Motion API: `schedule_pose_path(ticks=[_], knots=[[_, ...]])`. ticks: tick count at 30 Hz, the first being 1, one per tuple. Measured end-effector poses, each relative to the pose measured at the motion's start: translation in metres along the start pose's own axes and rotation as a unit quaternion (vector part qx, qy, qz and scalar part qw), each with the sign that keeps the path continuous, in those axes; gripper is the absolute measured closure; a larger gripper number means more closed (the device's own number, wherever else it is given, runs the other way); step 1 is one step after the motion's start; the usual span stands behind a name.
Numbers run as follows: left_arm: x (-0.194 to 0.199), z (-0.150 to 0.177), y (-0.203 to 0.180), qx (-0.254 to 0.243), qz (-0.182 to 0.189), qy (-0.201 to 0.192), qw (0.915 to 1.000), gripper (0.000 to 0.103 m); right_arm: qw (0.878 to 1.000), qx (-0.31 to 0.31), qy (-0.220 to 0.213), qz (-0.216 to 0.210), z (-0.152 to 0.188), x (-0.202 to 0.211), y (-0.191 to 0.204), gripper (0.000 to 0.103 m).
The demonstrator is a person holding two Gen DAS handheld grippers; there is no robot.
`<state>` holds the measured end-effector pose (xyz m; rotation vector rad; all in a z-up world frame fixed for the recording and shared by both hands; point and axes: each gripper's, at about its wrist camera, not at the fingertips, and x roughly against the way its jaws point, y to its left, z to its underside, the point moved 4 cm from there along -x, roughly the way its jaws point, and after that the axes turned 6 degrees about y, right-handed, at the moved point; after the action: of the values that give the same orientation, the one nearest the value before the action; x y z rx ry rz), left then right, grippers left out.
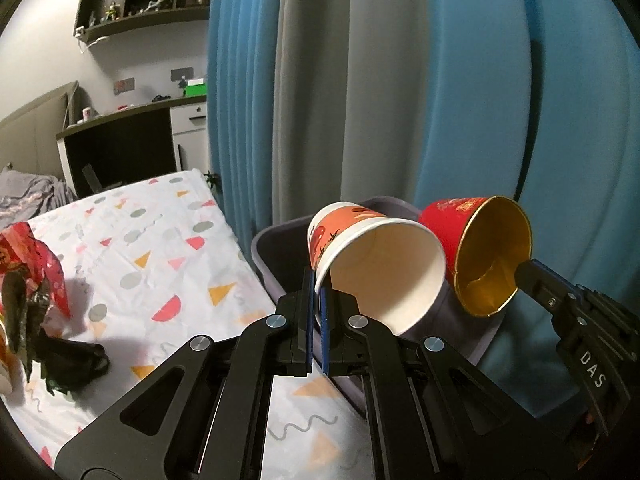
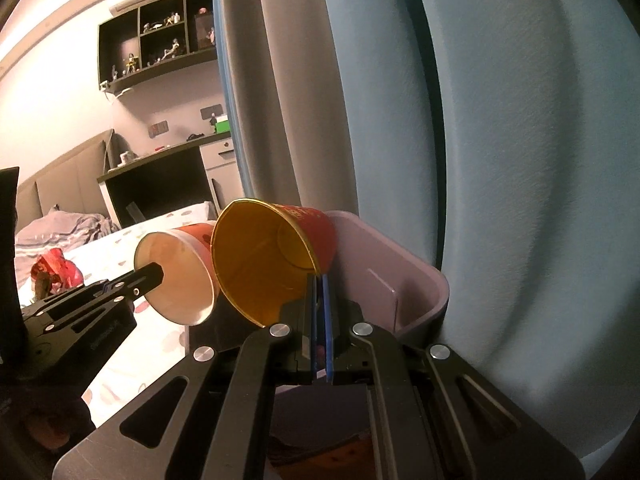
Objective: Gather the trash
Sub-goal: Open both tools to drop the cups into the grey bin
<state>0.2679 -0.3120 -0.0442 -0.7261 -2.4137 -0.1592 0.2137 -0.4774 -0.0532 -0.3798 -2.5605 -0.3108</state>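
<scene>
A: Where are we on the trash run?

B: Drop-off step, by our read. Left hand-held gripper (image 1: 319,280) is clamped on the rim of the white-lined paper cup (image 1: 376,264), centre of the left wrist view. Cup is tipped on its side, mouth toward the camera, over the near edge of the grey bin (image 1: 272,256).

A: Right side?

B: Right hand-held gripper (image 2: 320,280) is pinched on the lower rim of the red cup with gold lining (image 2: 268,264), centre of its own view. Also tipped, also above the bin, whose far wall sits right of centre against the blue curtain (image 2: 520,160).

A: Cups touching each other?

B: Just beside each other; contact we can't tell.

A: Next move?

B: We'd get both cups fully over the bin opening, then part the jaws. The white-lined cup looks to sit over the near lip, so it may need to go further in, or it could land on the bed (image 1: 160,248).

A: Anything left after?

B: Yes. Red crumpled wrapper (image 1: 44,264) and some dark scraps (image 1: 60,352) lie on the bed, lower left of the left view. Well apart from the bin, so we reckon another trip.
</scene>
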Motion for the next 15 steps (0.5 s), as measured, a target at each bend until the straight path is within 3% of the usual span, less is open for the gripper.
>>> schedule_pose_path(ticks=[15], knots=[[-0.022,0.002,-0.001,0.002,0.013,0.024,0.9996,0.101,1.0,0.006,0.02,0.014,-0.002,-0.016,0.0,0.1]])
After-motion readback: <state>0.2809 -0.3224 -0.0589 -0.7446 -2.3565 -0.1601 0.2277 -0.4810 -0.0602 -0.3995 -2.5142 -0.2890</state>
